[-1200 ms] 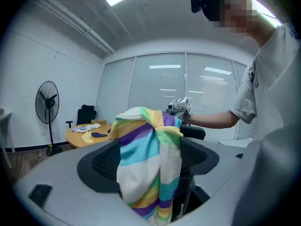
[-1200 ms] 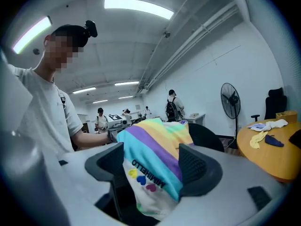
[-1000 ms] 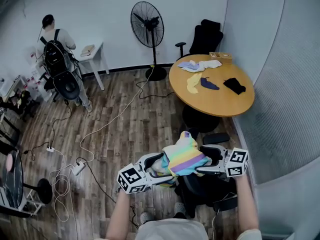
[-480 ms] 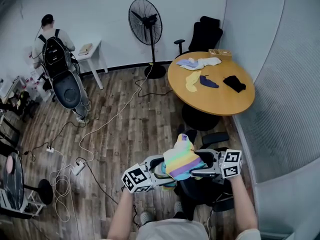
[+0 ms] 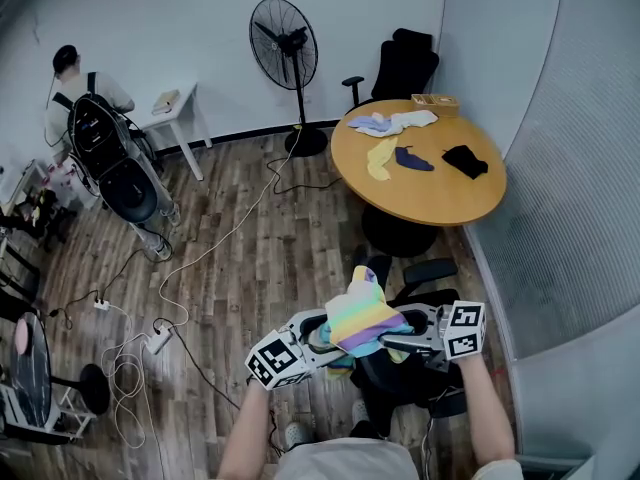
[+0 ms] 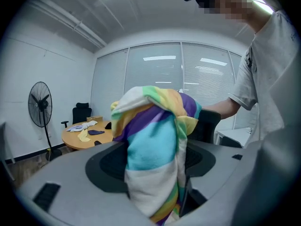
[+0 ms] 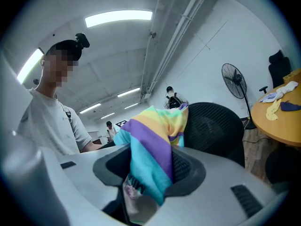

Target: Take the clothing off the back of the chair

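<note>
At lower centre, the left gripper [image 5: 318,335] and right gripper [image 5: 398,343] are clamping their just-closing jaws on the striped clothing [image 5: 362,315] draped over the chair back [image 7: 222,126], needing a deep, even bite before lifting clear.

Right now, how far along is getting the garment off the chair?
Done: both grippers are at the striped garment. In hand: the jaws of the left gripper and the right gripper have just been closing, each pair with cloth between them. Left: the garment is draped on the chair back and not yet lifted off.
</note>
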Available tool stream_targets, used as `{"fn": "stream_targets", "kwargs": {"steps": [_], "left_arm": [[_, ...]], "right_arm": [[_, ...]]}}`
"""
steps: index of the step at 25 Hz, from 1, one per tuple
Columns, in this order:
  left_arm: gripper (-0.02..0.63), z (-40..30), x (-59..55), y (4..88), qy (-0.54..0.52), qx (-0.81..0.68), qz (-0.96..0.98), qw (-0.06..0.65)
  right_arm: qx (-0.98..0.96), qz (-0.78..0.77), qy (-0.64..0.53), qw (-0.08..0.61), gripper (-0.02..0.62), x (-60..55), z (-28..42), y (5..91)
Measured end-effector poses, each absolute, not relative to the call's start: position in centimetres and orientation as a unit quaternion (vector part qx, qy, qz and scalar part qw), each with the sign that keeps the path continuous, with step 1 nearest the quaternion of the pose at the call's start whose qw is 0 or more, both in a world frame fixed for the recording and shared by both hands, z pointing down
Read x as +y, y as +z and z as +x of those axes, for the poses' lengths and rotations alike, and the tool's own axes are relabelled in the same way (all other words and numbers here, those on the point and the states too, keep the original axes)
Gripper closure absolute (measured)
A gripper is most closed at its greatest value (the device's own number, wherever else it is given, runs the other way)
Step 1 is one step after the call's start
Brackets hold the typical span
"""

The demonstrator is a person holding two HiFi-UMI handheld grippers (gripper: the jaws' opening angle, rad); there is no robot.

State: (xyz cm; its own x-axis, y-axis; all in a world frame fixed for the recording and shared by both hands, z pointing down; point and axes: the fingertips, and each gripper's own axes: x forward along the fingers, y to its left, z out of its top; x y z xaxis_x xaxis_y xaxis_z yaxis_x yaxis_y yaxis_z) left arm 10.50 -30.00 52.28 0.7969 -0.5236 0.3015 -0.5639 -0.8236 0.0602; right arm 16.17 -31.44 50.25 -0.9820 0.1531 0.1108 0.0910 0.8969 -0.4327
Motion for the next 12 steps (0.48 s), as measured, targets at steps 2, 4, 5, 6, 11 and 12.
{"fn": "stream_targets", "kwargs": {"steps": [2, 4, 5, 6, 11, 12], "left_arm": [[0.285, 10.5, -30.1, 52.3, 0.141, -0.295, 0.943, 0.067], [0.313, 10.4, -29.9, 52.1, 0.141, -0.302, 0.941, 0.063], [0.337, 10.4, -29.7, 52.0, 0.140, -0.306, 0.940, 0.062], [0.358, 10.4, -29.5, 51.9, 0.138, -0.309, 0.939, 0.061], [0.459, 9.9, -28.8, 51.3, 0.113, -0.316, 0.938, 0.081], [0.472, 9.8, -28.8, 51.2, 0.109, -0.320, 0.937, 0.086]], "right_arm": [[-0.973, -0.054, 0.212, 0.074, 0.408, -31.4, 16.3, 50.2], [-0.975, -0.041, 0.203, 0.077, 0.428, -31.5, 16.4, 50.0], [-0.976, -0.034, 0.199, 0.078, 0.436, -31.4, 16.4, 49.8], [-0.977, -0.028, 0.194, 0.080, 0.443, -31.3, 16.4, 49.7], [-0.980, 0.014, 0.174, 0.095, 0.460, -31.4, 16.2, 48.9], [-0.980, 0.028, 0.168, 0.100, 0.462, -31.6, 16.2, 48.8]]}}
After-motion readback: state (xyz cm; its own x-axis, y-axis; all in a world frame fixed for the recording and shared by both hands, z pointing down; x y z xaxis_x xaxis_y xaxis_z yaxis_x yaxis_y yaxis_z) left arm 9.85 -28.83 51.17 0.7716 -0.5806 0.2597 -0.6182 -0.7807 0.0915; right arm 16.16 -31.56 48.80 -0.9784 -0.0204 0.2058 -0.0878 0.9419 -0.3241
